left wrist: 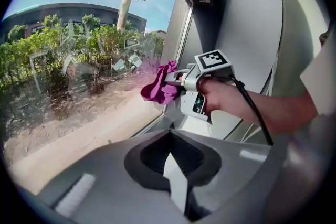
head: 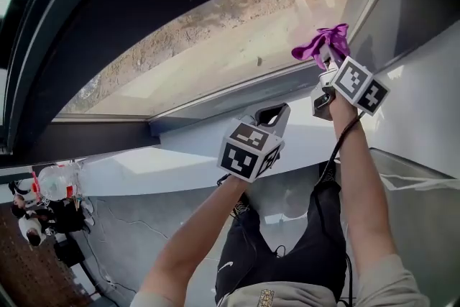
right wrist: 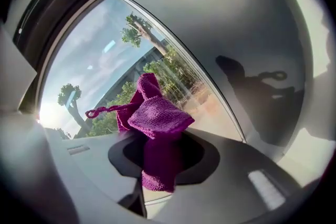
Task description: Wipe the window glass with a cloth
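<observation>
The window glass [head: 215, 39] fills the upper head view, with dry ground outside. A purple knitted cloth [head: 321, 43] is bunched against the pane near its right edge. My right gripper [head: 328, 62] is shut on the cloth and held up at the glass. In the right gripper view the cloth [right wrist: 155, 118] hangs from the closed jaws in front of the glass [right wrist: 115, 65]. My left gripper [head: 270, 113] hovers lower, over the sill, shut and holding nothing. The left gripper view shows its own jaws [left wrist: 176, 165] together, and beyond them the right gripper [left wrist: 176, 81] with the cloth [left wrist: 157, 89].
A pale sill [head: 144, 169] runs below the dark window frame [head: 86, 133]. A grey side wall [head: 424, 83] closes off the right end of the window. Below are the person's dark trousers [head: 287, 255] and floor clutter with a bottle [head: 57, 182] at lower left.
</observation>
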Action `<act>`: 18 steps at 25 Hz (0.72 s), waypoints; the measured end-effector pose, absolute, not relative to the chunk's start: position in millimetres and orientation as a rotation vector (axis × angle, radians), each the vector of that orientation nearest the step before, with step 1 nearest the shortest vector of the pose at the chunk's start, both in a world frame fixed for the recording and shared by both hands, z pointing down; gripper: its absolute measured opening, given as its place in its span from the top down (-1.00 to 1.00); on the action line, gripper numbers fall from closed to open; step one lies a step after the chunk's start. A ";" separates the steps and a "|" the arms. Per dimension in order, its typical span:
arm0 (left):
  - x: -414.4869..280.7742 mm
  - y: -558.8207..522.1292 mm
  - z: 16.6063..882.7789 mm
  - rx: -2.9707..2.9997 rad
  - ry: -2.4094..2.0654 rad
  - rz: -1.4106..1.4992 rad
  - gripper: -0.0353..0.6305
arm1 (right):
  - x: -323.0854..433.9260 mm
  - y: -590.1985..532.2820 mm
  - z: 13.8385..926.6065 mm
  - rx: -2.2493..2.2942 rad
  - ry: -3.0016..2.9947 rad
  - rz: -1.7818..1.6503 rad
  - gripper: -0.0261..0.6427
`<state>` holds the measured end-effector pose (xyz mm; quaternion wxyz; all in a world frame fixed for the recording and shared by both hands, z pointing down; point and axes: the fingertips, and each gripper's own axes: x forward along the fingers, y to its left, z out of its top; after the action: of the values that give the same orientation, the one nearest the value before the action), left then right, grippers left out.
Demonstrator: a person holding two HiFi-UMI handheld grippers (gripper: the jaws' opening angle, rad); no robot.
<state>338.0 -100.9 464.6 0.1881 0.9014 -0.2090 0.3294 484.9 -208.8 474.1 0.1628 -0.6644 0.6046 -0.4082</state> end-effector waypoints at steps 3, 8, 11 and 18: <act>340.4 -98.4 439.4 2.564 -0.579 0.908 0.89 | 482.1 -214.9 415.9 -1.846 1.803 -1.051 0.54; 339.1 -92.7 403.0 2.613 -0.576 0.896 0.89 | 476.6 -207.8 332.0 -1.797 1.852 -0.911 0.54; 349.5 -95.1 374.7 2.643 -0.568 0.884 0.89 | 481.4 -210.5 276.6 -1.756 1.876 -0.826 0.54; 356.1 -94.1 344.9 2.682 -0.540 0.893 0.89 | 489.3 -209.2 199.9 -1.670 1.863 -0.697 0.53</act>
<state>356.1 -94.1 344.9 0.1314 0.9238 -0.1861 0.3077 489.3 -209.2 199.9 0.2690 -0.6193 0.6909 -0.2584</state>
